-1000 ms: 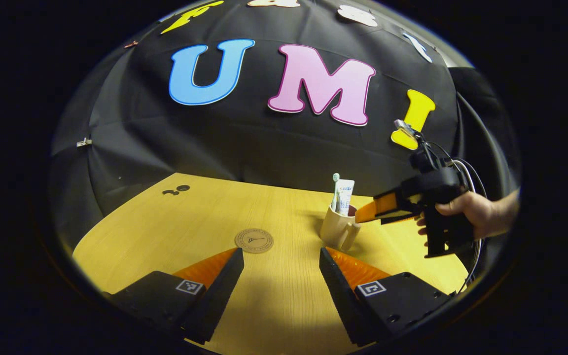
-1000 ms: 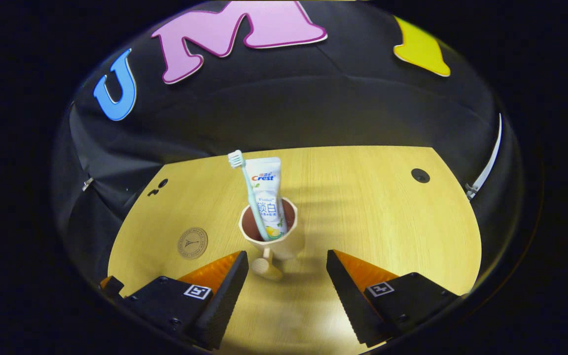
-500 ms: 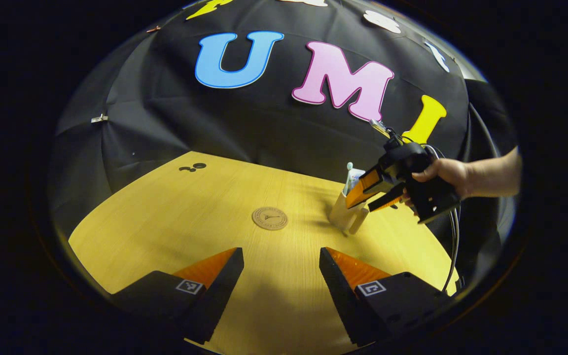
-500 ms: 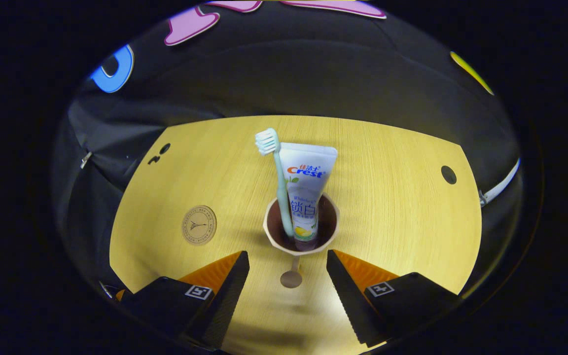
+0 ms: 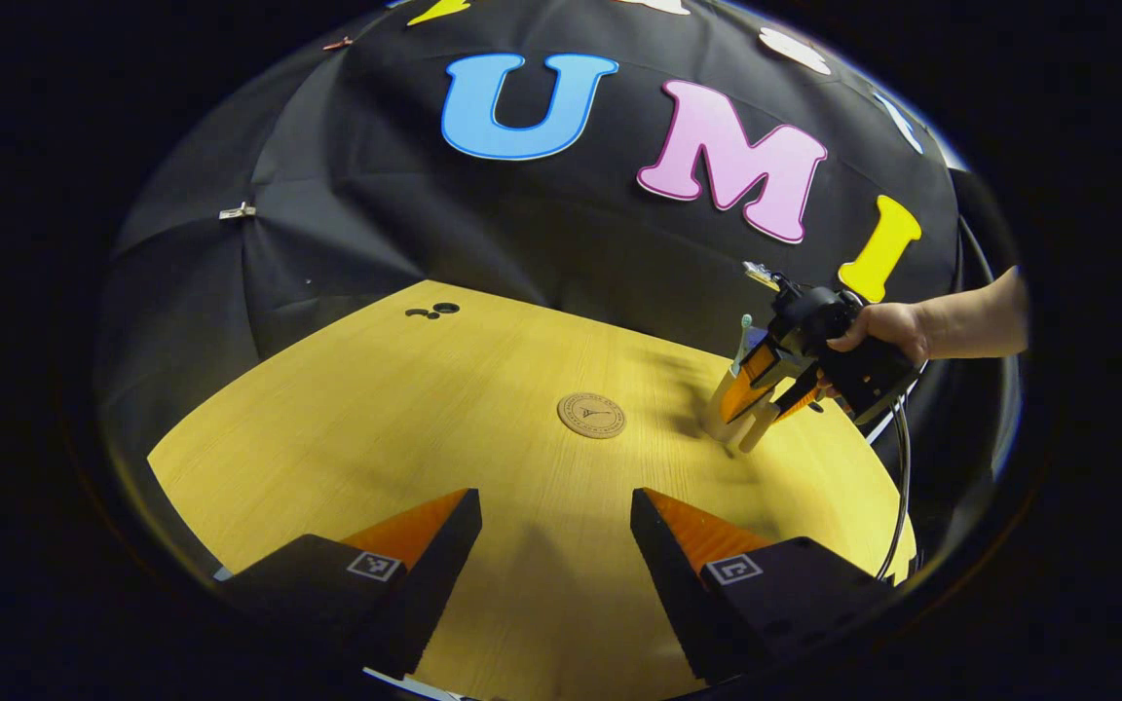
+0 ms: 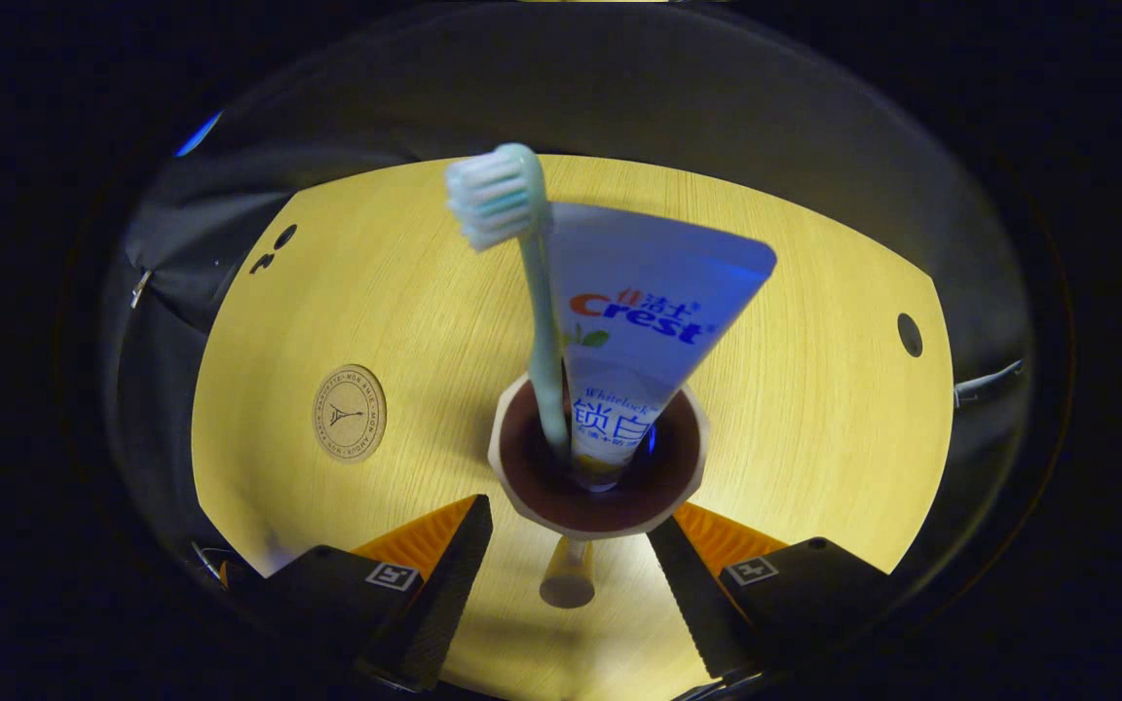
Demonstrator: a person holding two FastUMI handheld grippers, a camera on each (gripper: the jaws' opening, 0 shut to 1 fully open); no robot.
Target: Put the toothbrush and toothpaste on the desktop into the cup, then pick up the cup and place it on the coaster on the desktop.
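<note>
Desktop (image 5: 405, 409) runs bare and wide across the middle of the left gripper view, its curved far edge meeting the black wall, with open room all around the round coaster (image 5: 591, 416) at centre right. The left gripper (image 5: 555, 531) sits at the bottom of that view, fingers spread wide over bare wood, holding nothing. At right of that view a hand (image 5: 887, 326) holds the right gripper (image 5: 761, 389), angled down around the cup (image 5: 729, 421), well apart from the coaster. In the right gripper view the cup (image 6: 600, 487) stands at lower centre with its handle toward the camera, the right gripper (image 6: 571, 545) spread wide with a finger just beside each side of the rim, contact not clear. Compared with half a second ago, the cup looms larger and lower here, and the gripper has come down closer over it. Count: one cup, one toothbrush (image 6: 522, 282), one toothpaste (image 6: 639, 321), both standing in the cup, one coaster (image 6: 349, 413) at left.
</note>
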